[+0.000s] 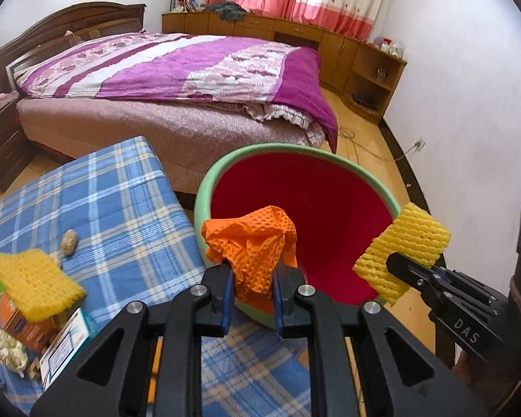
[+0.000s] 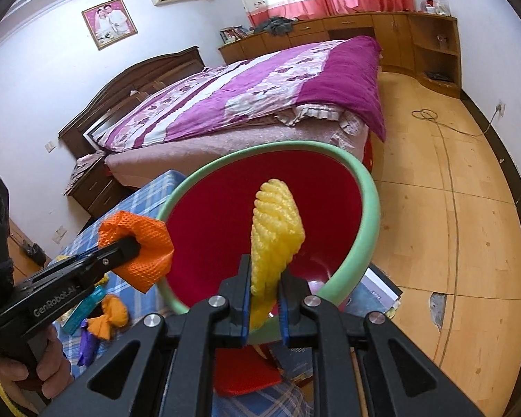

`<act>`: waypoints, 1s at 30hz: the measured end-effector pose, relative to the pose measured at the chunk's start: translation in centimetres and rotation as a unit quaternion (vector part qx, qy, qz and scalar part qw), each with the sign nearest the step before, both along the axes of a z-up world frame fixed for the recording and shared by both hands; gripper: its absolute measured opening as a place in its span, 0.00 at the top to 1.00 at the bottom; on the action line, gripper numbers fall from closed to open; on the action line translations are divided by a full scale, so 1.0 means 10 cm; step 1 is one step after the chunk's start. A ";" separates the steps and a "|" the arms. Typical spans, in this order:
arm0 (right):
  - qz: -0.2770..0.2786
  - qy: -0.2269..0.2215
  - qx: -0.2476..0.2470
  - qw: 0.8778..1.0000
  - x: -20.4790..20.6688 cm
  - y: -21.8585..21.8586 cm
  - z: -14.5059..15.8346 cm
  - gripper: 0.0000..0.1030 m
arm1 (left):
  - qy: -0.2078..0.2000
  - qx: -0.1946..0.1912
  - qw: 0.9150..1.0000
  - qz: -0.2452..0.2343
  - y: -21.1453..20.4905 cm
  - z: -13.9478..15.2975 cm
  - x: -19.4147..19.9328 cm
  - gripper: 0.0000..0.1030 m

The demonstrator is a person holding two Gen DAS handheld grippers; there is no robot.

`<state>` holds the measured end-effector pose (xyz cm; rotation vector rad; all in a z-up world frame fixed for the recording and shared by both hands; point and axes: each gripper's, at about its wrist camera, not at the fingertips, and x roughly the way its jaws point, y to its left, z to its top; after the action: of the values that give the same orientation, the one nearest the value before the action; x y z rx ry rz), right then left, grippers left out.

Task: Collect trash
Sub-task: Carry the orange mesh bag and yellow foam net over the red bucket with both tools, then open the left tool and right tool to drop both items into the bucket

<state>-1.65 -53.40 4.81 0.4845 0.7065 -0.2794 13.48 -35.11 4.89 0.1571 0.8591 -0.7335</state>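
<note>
Leftmost, on the blue plaid cloth (image 1: 121, 187): litter is still lying uncollected. A yellow foam net (image 1: 34, 283) is resting over an orange packet (image 1: 24, 323), with a white crumpled wad (image 1: 3, 347) and a small tan lump (image 1: 68, 241) nearby.

Centre: the left gripper (image 1: 251, 286) is pinching an orange mesh net (image 1: 257, 243) between narrow blue pads, holding it at the near rim of the bin (image 1: 205, 187), green outside and red inside. The net is not yet released.

Right: the right gripper (image 2: 264, 295) is clamping a second yellow foam sleeve (image 2: 278, 229) with its jaws narrow, poised over the bin's mouth. The bin interior is looking bare where visible.

Judgement: task is early; two pieces are about to be dropped, several are remaining on the cloth.
</note>
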 end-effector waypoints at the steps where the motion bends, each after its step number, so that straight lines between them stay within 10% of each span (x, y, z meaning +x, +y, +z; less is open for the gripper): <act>1: 0.000 0.000 0.000 1.000 0.01 -0.01 -0.01 0.85 | 0.000 0.006 1.000 -0.002 -0.04 -0.02 0.01 0.79; 7: -0.005 -0.002 0.008 1.000 0.00 -0.04 -0.02 0.60 | -0.006 0.008 1.000 -0.017 -0.14 -0.03 0.00 0.59; 30: -0.003 -0.028 0.014 0.999 -0.29 0.20 0.21 0.57 | -0.002 -0.029 1.000 0.010 0.29 0.25 -0.21 0.59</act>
<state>-4.52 -51.41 6.96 0.5195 0.6545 -0.2607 11.41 -32.23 7.39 0.0984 0.8348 -0.7377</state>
